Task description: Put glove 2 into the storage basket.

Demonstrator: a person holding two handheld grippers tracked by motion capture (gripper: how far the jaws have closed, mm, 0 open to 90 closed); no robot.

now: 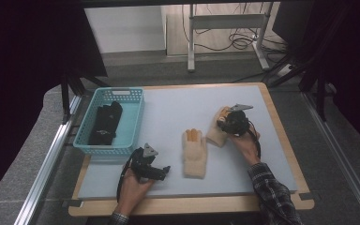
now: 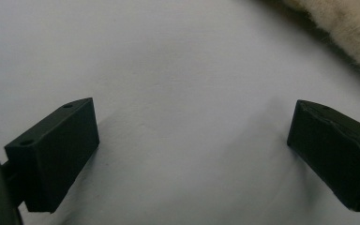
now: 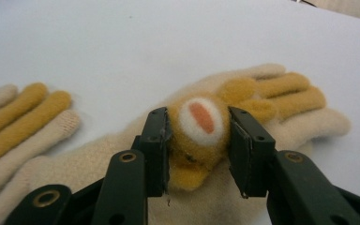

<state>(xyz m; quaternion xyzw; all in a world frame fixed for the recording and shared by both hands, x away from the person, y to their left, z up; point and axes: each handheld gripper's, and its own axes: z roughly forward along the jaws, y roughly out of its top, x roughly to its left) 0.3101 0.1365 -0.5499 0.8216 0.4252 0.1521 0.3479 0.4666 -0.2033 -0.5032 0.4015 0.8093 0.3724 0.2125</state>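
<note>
Gripping glove [image 3: 243,122] ornament: right claw [image 3: 199,140] part-closed | left claw [image 2: 192,154] released wide over table [image 2: 168,56]

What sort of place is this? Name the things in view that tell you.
Probably a lab or workshop set up for recording: a table framed by dark curtains, loose cables on the floor, and a hand-held gripper working on knitted gloves.
</note>
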